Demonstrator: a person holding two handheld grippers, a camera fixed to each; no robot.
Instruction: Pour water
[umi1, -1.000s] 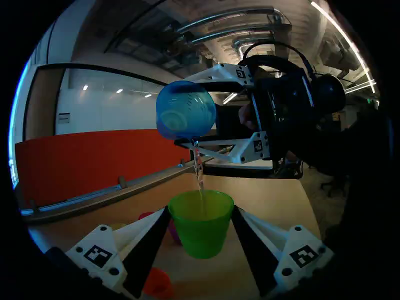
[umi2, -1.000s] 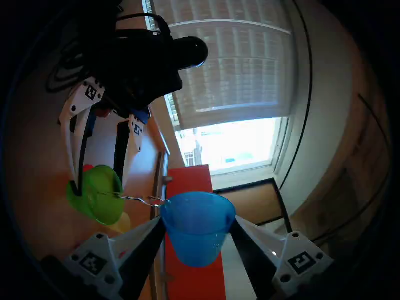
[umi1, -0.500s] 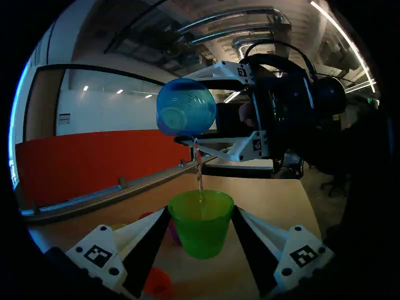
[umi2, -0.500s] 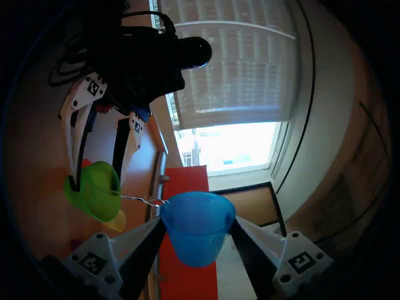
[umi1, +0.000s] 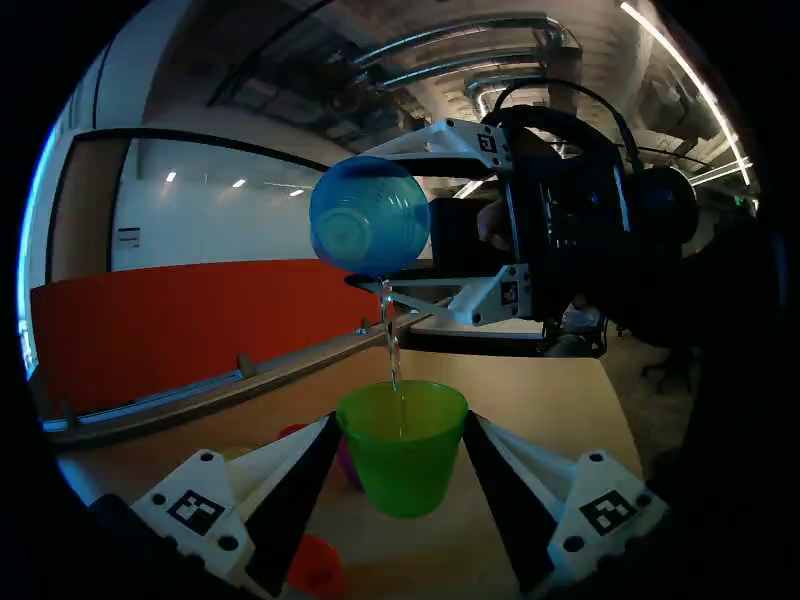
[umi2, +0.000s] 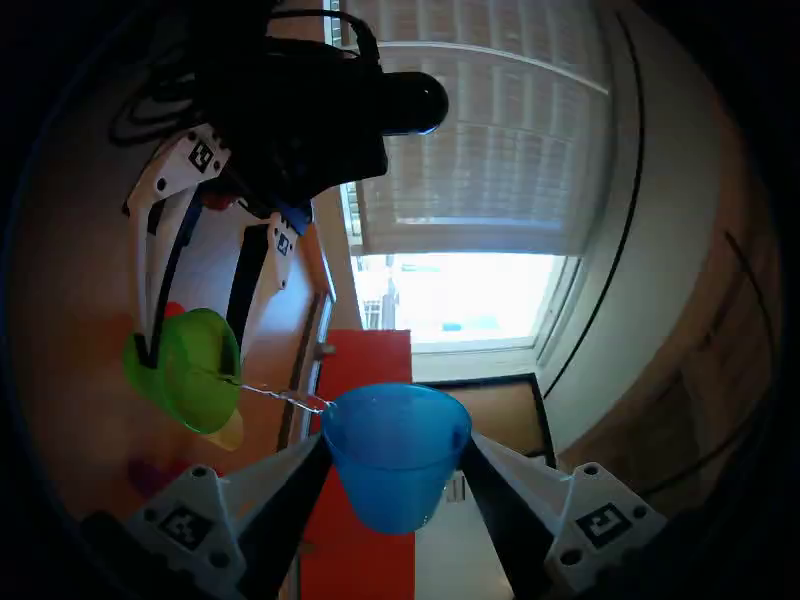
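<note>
While the left gripper (umi1: 400, 432) clasps the green cup (umi1: 402, 470) upright between both fingers over the table (umi1: 560, 400), the right gripper (umi2: 397, 445) clamps the blue cup (umi2: 397, 475), tipped on its side above. A thin water stream (umi1: 389, 340) runs from the blue rim into the green cup. Near the left finger, an orange cup (umi1: 315, 565) is partly hidden. Whether the green cup's base touches the table cannot be told.

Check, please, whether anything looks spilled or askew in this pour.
Nothing stands out. The right gripper tips the blue cup above the upright green cup in the left gripper, the thin stream falls inside its rim, and I see no puddle on the table.
</note>
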